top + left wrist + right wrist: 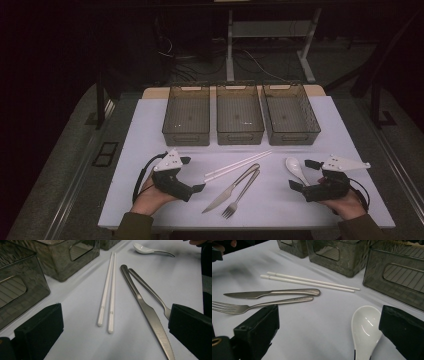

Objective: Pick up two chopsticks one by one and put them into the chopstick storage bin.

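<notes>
Cutlery lies on a white counter (150, 200) in front of three grey bins (240, 120). The left tongs (192, 174) gape wide and empty beside a pair of white chopsticks (237, 165), with a knife (231, 188) and fork (241, 193) just to their right. The right tongs (305, 173), also wide open and empty, flank a white spoon (296, 169) without touching it.

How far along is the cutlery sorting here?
Nothing is done yet: all three bins sit empty. The chopsticks, knife, fork and spoon lie on the table. Both tongs, left and right, are open and hold nothing. All the sorting remains.
</notes>
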The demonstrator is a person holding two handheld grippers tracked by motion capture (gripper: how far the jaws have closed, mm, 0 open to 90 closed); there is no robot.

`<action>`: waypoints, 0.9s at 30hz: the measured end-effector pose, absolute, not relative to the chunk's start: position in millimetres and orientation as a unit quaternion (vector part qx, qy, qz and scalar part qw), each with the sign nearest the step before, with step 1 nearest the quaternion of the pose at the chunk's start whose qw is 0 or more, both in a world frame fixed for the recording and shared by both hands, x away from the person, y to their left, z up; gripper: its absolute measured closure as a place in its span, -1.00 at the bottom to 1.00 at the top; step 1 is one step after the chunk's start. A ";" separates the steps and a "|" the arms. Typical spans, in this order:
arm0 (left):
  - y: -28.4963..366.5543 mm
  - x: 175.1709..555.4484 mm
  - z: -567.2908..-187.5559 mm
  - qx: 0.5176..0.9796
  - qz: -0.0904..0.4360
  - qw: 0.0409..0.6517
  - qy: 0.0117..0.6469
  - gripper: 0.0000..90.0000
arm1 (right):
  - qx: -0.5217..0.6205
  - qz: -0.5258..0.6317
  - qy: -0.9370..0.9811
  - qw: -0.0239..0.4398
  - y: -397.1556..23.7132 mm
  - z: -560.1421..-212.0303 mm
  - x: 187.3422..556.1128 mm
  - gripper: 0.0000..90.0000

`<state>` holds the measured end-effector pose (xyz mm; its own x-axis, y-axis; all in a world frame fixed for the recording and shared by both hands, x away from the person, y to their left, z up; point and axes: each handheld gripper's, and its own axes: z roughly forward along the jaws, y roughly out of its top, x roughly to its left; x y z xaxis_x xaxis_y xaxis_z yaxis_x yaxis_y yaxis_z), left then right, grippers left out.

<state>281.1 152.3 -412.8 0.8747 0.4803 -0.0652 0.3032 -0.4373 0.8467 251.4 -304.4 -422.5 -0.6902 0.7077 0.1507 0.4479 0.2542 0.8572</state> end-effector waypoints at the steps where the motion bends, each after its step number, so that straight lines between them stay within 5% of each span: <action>1: 152.3 281.1 -412.8 0.843 0.093 0.477 0.232 -1.00 | 0.370 0.486 0.780 0.134 -304.5 -422.5 251.4 -0.93; 27: 148.2 291.8 -408.5 0.846 0.094 0.478 0.217 -1.00 | 0.366 0.499 0.773 0.139 -304.6 -420.4 250.6 -0.93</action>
